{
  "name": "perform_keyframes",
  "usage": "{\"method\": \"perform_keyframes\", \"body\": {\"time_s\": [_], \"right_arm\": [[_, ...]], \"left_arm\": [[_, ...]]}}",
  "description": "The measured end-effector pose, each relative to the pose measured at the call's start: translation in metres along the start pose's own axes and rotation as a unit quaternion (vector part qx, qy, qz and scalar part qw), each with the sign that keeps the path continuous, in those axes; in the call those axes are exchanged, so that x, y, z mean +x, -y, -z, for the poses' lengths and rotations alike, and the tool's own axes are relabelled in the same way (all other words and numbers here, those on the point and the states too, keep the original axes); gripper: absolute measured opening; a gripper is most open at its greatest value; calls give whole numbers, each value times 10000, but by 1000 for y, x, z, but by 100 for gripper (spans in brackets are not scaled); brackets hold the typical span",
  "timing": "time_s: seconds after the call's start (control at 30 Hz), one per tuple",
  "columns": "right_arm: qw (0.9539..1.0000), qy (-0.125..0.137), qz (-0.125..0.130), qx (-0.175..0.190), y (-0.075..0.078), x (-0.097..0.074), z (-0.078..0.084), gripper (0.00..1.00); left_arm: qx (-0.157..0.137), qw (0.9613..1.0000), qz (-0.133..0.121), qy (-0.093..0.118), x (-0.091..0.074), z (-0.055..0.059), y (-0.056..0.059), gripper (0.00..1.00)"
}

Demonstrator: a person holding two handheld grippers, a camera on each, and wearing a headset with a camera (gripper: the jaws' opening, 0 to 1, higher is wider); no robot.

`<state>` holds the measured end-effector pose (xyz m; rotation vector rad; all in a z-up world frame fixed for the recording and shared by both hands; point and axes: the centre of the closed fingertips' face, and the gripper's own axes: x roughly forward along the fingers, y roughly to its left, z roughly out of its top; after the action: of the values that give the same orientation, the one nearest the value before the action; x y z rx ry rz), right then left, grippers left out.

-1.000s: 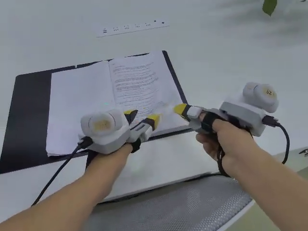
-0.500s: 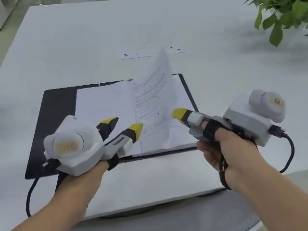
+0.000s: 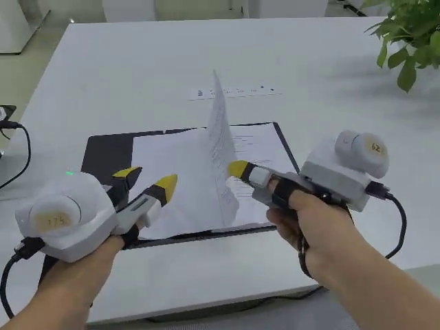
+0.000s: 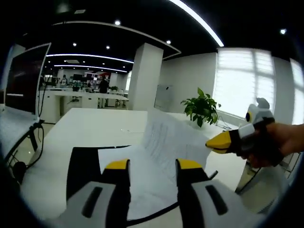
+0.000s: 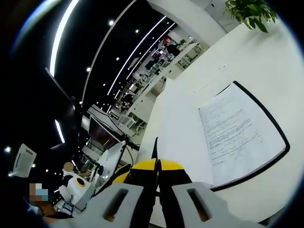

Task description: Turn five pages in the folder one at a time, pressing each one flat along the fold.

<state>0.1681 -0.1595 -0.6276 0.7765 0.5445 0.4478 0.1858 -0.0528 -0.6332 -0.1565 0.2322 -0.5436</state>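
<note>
Standing nearly upright from the fold, 1 thin printed sheet [image 3: 221, 155] curves slightly along its free edge, pinched low on that edge by the right gripper [image 3: 237, 169], whose 2 yellow-tipped jaws are clenched on the paper. In the right gripper view the sheet [image 5: 154, 148] appears edge-on as a dark sliver running up from between that gripper's [image 5: 156, 166] closed tips, with the flat right-hand page [image 5: 237, 133] of small black text lying beyond it. The folder [image 3: 106, 151] lies open in the middle of the smooth white table [image 3: 137, 62] – a matte black rectangular cover framing white pages, its left flap bare and dark. The left gripper [image 3: 147, 177] hangs just above the lower left page with its jaws released, spread apart and holding nothing; in its own view the left gripper [image 4: 153, 165] shows open space between 2 rounded yellow tips over pale grey fingers. Both tools have glossy white plastic bodies. A long, narrow white strip [image 3: 237, 91] rests on the table beyond the folder, and a green leafy plant [image 3: 412, 34] stands at the far right corner.
</note>
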Motion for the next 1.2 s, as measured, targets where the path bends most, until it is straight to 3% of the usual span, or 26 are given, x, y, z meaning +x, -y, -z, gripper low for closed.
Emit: {"method": "perform_keyframes", "body": {"time_s": [0.37, 0.63, 0.97, 1.2], "right_arm": [[9986, -398, -91, -329, -36, 40, 34, 0], [9949, -789, 75, -627, -32, 74, 60, 0], [9746, -1736, 425, -1348, -11, 113, 123, 0], [9672, -1963, 628, -1483, 4, 129, 142, 0]], "left_arm": [[-46, 9996, -210, 195, -28, -11, -31, 35], [-113, 9989, -403, 215, -46, -7, -46, 34], [-269, 9975, -642, 145, -62, 4, -66, 34], [-369, 9966, -731, 34, -66, 15, -76, 33]]}}
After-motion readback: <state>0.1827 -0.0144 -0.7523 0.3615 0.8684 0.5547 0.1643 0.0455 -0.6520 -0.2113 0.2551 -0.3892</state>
